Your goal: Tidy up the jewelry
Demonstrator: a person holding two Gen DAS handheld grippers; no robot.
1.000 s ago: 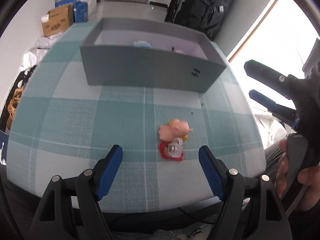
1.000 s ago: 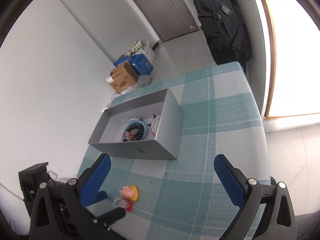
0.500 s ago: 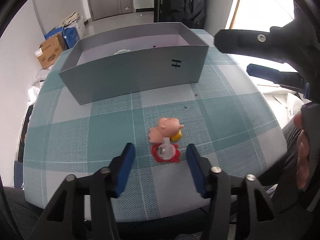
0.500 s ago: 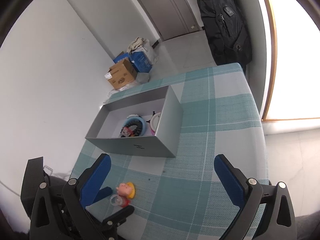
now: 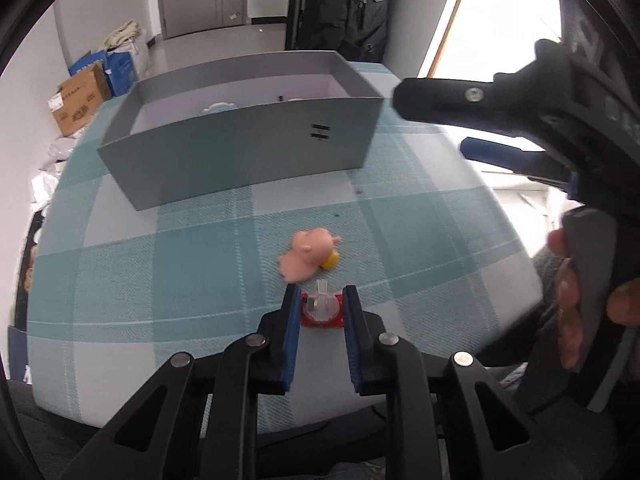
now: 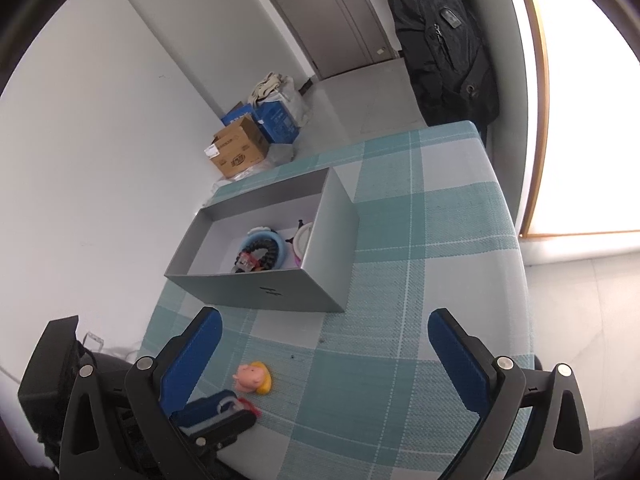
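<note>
Left gripper [image 5: 320,306] nearly closed, pads clamping the red-and-clear ring toy [image 5: 321,309] on the desk [image 5: 160,280]. Right gripper [image 6: 320,344] wide open, holding nothing.

Layout on the table [image 5: 140,280]. The box [image 5: 248,164] stands toward the far side of the table; the bracelets [image 6: 262,250] lie inside it, toward its right end. Near of the box, well apart from it, the figure charm [image 5: 310,254] lies on the table. The clip piece [image 5: 321,310] lies just near of the charm, between the pads of the left gripper [image 5: 320,312], which reaches in from the near edge. The right gripper [image 6: 324,360] hangs above the table's near right part, right of the left gripper. Cartons [image 6: 240,150] sit on the floor beyond the table's far left corner.
</note>
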